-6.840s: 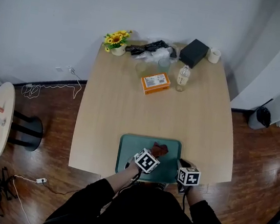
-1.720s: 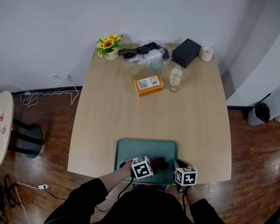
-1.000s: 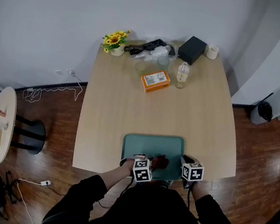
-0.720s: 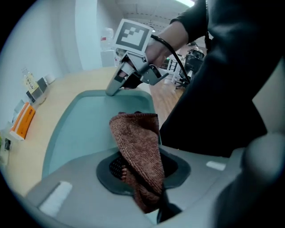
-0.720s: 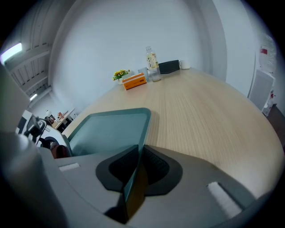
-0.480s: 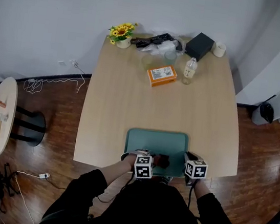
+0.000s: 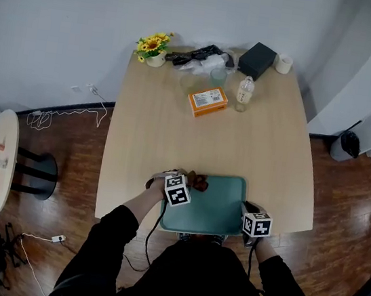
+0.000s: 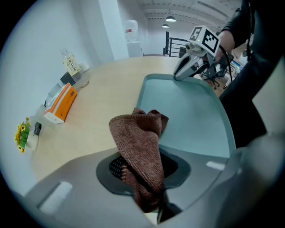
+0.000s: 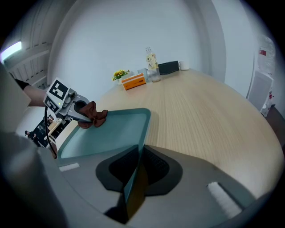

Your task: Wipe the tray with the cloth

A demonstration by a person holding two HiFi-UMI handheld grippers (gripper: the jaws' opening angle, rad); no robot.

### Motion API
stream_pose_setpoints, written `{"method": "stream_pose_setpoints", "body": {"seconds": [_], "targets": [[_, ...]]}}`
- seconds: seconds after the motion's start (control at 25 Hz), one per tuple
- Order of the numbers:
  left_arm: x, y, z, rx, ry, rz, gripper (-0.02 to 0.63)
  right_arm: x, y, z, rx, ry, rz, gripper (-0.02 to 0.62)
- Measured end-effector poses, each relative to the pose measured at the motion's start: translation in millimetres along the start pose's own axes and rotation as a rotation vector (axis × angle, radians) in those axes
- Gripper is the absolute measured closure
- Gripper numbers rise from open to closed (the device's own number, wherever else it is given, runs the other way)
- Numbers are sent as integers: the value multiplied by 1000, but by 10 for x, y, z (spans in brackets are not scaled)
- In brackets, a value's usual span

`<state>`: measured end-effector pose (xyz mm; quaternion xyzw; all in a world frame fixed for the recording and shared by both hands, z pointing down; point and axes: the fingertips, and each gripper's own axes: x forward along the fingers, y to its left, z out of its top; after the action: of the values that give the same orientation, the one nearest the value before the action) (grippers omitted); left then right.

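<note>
Cloth (image 8: 140, 147) clamped in left tool (image 7: 192, 182), angled steeply down – right tool (image 9: 135, 178) pinching tray (image 7: 214, 208) rim

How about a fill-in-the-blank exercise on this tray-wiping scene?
The left gripper is shut on a brown ____.
The right gripper clamps the rim of the teal ____.
The vase holds yellow ____.
Missing words: cloth; tray; flowers.

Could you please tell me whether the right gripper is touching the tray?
Touching. In the right gripper view, the right gripper has its jaws closed on the rim of the tray.
</note>
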<state>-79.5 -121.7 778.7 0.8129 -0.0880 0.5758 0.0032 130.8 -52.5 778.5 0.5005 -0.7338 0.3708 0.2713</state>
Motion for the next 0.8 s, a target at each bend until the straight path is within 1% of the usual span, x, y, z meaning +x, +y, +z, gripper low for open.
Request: {"method": "stream_pose_setpoints", "body": {"seconds": [0.12,0.24,0.32,0.36,0.48,0.56,0.64,0.72,0.8], "targets": [[-9,-65,20,10,-3,16,526,3,-10,4,1,1,2,557],[-56,-354,16,22,-21,-20,526,5,-29,11,1,1,-1,557],[-109,-690,-34,42,-32,-58,526,4,-37,7,-1,3,-2,557],[-139,-898,-69,65,-36,-79,526,3,-37,3,-1,3,-2,557],[-213,-1553,-172,170,-45,-146,526,-15,-38,-25,1,3,-5,557],[-227,-1796,-207,204,-57,-166,526,-14,-40,-27,3,3,-6,557],[-223,-1823,-214,184,-72,-176,528,-3,-41,-11,3,3,-5,557],[-228,-1716,-220,152,-83,-179,526,-3,-31,-3,-1,6,-5,557],[-204,-1432,-283,132,-76,-131,526,-4,-14,-2,-5,10,-1,557]]}}
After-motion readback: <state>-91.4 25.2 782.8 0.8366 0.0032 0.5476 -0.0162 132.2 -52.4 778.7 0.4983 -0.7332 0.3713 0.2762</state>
